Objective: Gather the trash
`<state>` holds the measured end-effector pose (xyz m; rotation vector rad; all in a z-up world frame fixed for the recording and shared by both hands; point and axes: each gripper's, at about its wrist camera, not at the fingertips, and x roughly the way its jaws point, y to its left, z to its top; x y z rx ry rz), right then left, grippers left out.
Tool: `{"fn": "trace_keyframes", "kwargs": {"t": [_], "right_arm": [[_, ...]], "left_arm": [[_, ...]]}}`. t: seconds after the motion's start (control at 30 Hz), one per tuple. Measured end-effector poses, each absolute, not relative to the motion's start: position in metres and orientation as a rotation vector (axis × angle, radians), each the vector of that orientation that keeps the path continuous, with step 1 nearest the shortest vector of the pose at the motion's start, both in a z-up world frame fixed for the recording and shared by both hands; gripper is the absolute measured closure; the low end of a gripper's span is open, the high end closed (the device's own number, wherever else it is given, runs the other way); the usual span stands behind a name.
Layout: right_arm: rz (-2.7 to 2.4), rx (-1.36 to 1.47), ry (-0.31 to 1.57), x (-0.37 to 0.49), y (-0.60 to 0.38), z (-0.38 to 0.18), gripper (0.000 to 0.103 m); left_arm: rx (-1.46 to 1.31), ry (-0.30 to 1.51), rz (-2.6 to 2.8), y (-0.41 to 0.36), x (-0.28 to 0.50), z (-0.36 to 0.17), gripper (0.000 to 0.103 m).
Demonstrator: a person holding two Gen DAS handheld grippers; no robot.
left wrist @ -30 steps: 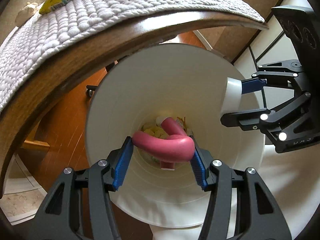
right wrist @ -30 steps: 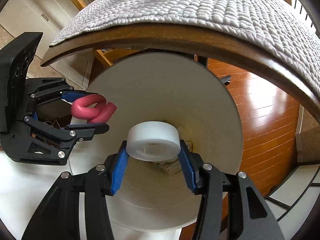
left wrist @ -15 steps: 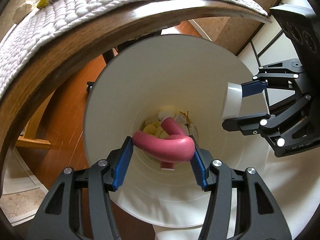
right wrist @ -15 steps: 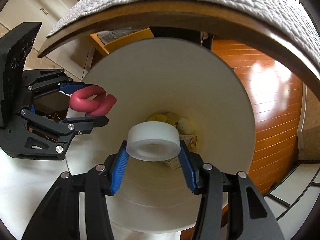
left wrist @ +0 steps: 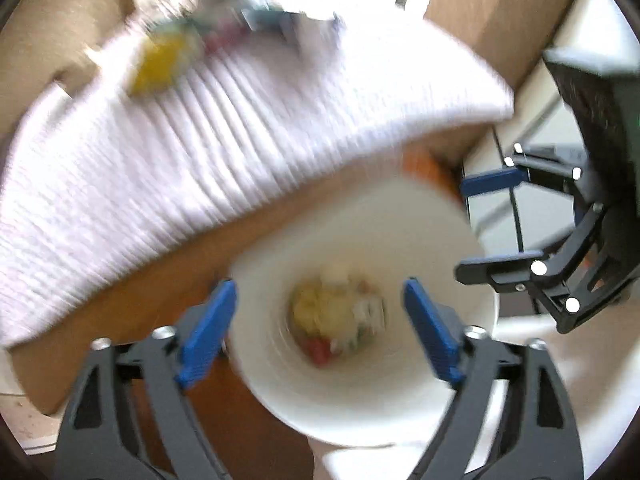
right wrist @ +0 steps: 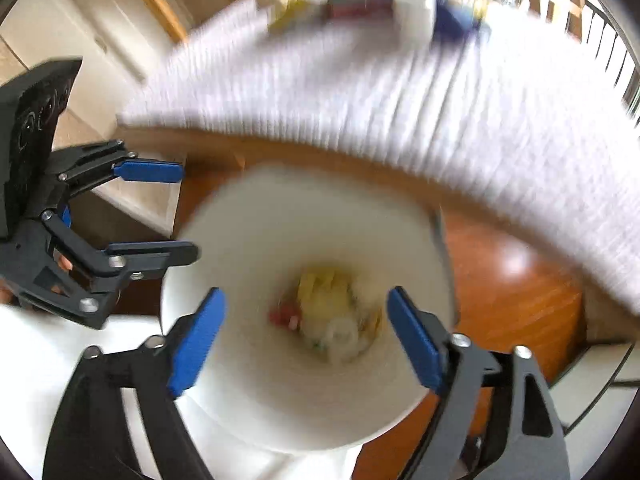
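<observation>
Both views are motion-blurred. A white trash bin [left wrist: 400, 400] stands below the table edge; it also shows in the right wrist view [right wrist: 248, 380]. At its bottom lie yellow and white scraps, the pink curled piece [left wrist: 318, 350] and the white tape roll [right wrist: 342, 334]. My left gripper [left wrist: 326, 332] is open and empty above the bin mouth. My right gripper [right wrist: 306, 336] is open and empty above the bin too. Each gripper shows in the other's view, the right [left wrist: 492, 224] and the left [right wrist: 160, 210], both with jaws apart.
A wooden table with a white quilted cloth [left wrist: 200, 152] fills the upper part of both views. Blurred items lie on it, among them a yellow packet [left wrist: 160, 60] and a white and blue object [right wrist: 436, 12]. Orange wooden floor [right wrist: 512, 296] lies to the right of the bin.
Both grippers have opened. The pink curled piece and the white tape roll have dropped into the bin. Both grippers have pulled up and back, bringing the tabletop into view.
</observation>
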<state>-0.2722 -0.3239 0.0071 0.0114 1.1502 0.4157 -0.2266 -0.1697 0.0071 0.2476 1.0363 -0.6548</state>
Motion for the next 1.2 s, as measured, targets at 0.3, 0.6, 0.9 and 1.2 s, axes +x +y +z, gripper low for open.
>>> {"fn": "trace_keyframes", "kwargs": {"t": [0.3,0.6,0.9,1.2], "right_arm": [[0.006,0.072,0.862,-0.181,-0.417,0.065,0.004],[-0.211,0.071,0.864,-0.095,-0.493,0.037,0.005],[-0.293,0.107,0.869,-0.061,-0.531,0.027,0.005],[-0.319,0.134,0.892,-0.045,-0.553,0.016,0.005]], "left_arm": [[0.014,0.899,-0.215,-0.082,-0.113,0.044,0.002],[-0.045,0.92,-0.007,-0.039,-0.024,0.016,0.002],[-0.057,0.941,0.073,-0.024,0.014,0.007,0.002],[-0.054,0.958,0.104,-0.019,0.029,-0.001,0.002]]}}
